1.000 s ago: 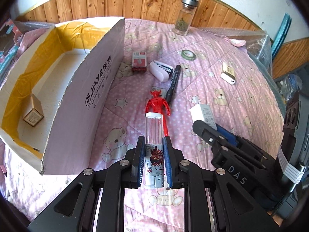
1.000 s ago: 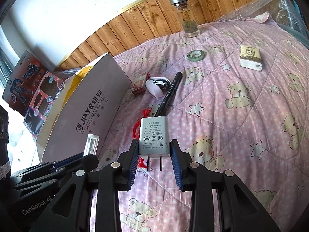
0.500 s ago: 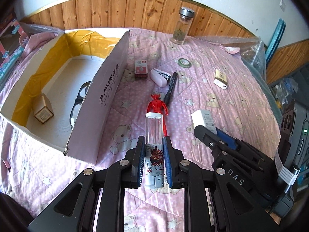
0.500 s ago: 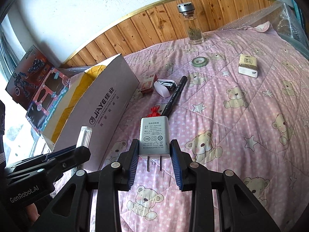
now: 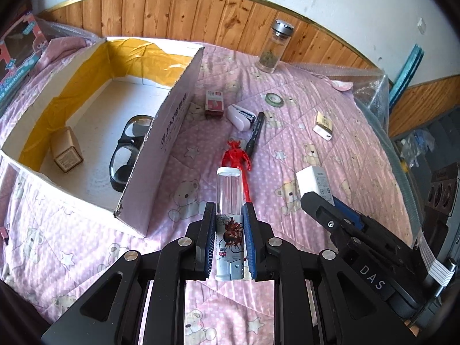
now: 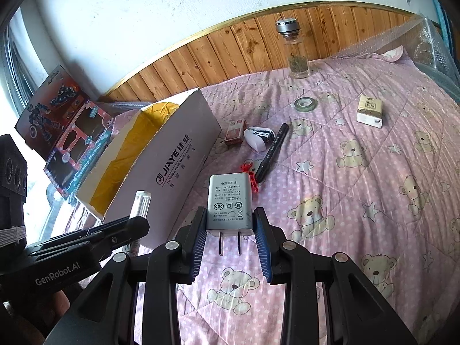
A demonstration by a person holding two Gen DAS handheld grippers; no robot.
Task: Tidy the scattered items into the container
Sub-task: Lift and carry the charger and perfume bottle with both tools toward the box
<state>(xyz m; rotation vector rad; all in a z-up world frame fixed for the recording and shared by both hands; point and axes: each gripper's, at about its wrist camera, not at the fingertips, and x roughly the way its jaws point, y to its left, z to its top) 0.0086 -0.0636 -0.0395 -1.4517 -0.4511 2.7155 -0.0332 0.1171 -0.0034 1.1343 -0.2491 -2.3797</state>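
Observation:
My left gripper (image 5: pixel 229 215) is shut on a clear plastic tube (image 5: pixel 229 192) with a printed label, held above the pink quilt. My right gripper (image 6: pixel 230 224) is shut on a white power adapter (image 6: pixel 229 204), prongs toward the camera. The open cardboard box (image 5: pixel 161 149) lies to the left, holding a small brown carton (image 5: pixel 66 153) and black-framed glasses (image 5: pixel 126 152). On the quilt lie a red toy figure (image 5: pixel 237 156), a black marker (image 5: pixel 255 135), a white stapler-like case (image 5: pixel 241 116), a red card pack (image 5: pixel 214 105), a tape roll (image 5: pixel 274 99) and a tissue pack (image 5: pixel 323 126).
A glass jar (image 5: pixel 273 49) with a metal lid stands by the wooden wall panel. Toy boxes (image 6: pixel 63 132) lean at the far left of the bed. Bubble wrap (image 5: pixel 373 92) lies along the right edge, with a dark speaker (image 5: pixel 442 189) beyond it.
Both grippers have risen and drawn back with their objects still held. The box interior with the glasses and carton has come into the left wrist view.

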